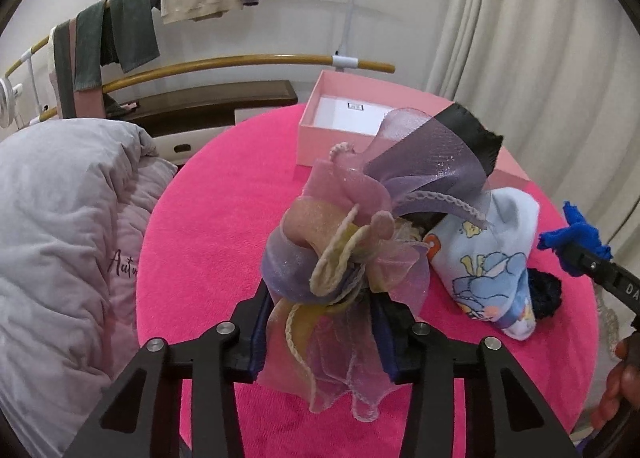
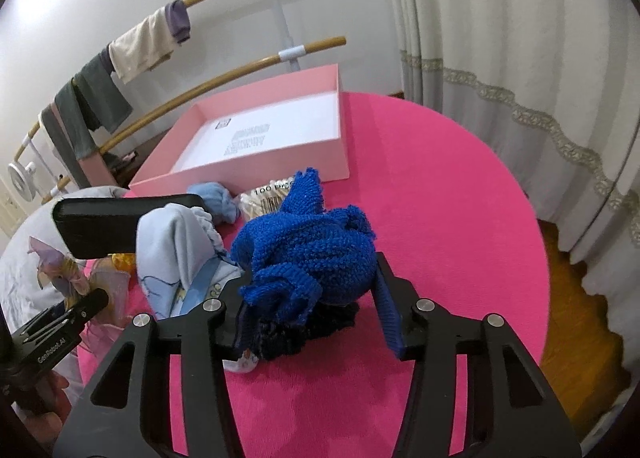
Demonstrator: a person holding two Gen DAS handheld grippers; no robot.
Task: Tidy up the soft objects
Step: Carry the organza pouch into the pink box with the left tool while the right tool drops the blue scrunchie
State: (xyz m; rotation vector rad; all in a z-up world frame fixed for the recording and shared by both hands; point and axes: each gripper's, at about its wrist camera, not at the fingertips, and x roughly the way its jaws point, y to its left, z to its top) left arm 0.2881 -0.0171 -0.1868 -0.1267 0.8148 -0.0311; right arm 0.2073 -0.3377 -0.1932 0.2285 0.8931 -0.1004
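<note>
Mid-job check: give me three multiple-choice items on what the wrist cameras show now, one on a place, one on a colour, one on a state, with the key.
1. Where does the pink box sit?
A. on the pink round table, beyond the soft things
B. on the floor by the curtain
C. hung on the wooden rail

2. What colour is the knitted cloth in the right gripper?
A. yellow
B. bright blue
C. white

3. What is the state of the left gripper?
A. open with nothing in it
B. shut on a sock
C. shut on the organza ribbon bundle

Key: 1 A, the box rests on the tabletop behind the light blue printed cloth. 2 B, the cloth between the fingers is plainly blue. 3 C, the sheer pink and purple ribbons are pinched between its fingers.
</note>
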